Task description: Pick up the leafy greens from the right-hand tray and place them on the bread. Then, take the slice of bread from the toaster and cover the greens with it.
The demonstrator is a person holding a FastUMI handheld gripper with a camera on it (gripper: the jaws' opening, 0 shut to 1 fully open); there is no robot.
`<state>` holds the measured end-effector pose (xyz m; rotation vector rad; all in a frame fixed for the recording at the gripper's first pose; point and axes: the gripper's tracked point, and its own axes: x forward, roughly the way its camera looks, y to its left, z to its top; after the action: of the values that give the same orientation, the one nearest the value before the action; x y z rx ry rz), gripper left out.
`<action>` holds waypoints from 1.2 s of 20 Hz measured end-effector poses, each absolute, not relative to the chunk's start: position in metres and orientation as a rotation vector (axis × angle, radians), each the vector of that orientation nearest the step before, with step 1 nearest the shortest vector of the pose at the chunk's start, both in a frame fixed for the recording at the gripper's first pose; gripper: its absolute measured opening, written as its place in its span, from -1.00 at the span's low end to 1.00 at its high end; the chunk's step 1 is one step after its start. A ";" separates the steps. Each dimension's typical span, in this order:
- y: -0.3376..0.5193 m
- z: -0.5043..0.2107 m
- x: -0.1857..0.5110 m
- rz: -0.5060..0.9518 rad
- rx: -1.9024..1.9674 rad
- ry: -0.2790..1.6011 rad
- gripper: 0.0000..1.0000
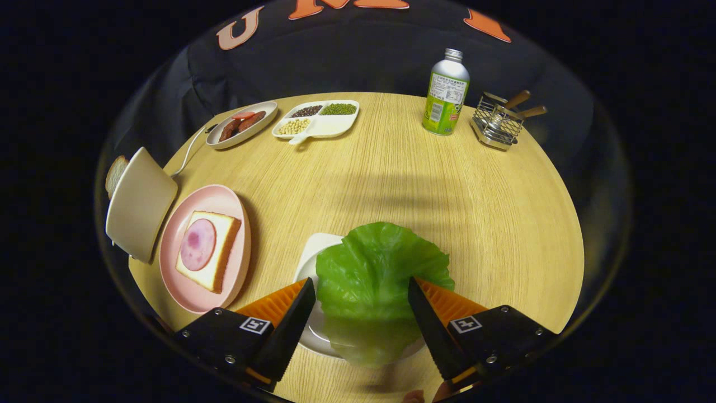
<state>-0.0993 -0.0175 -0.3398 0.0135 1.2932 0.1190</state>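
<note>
Gripper (362, 291) open, fingers spread wide either side of leafy greens (380, 268), tips level w/ leaf edges; contact can't be judged. Greens lie on white tray (314, 254), nothing grasped. Left of fingers: pink plate (170, 254) w/ bread slice (221, 254), round ham piece (197, 244) on top. Beside plate, cream toaster (140, 204), 2nd slice (114, 173) sticking out. Far side of wooden table (391, 179): sausage dish (241, 124), divided bean tray (316, 118), green bottle (445, 94), wire rack (497, 122).
</note>
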 end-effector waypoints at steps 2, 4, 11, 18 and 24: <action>-0.018 -0.342 -0.099 0.118 -0.012 1.290 0.99; -0.018 -0.341 -0.097 0.131 -0.031 1.273 0.99; -0.016 -0.344 -0.097 0.123 -0.032 1.281 0.84; -0.014 -0.341 -0.103 0.077 0.022 1.316 -0.77; 0.014 -0.310 -0.101 0.151 0.132 1.241 -0.88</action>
<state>-0.1007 0.0139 -0.3096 0.1321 1.2412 0.1512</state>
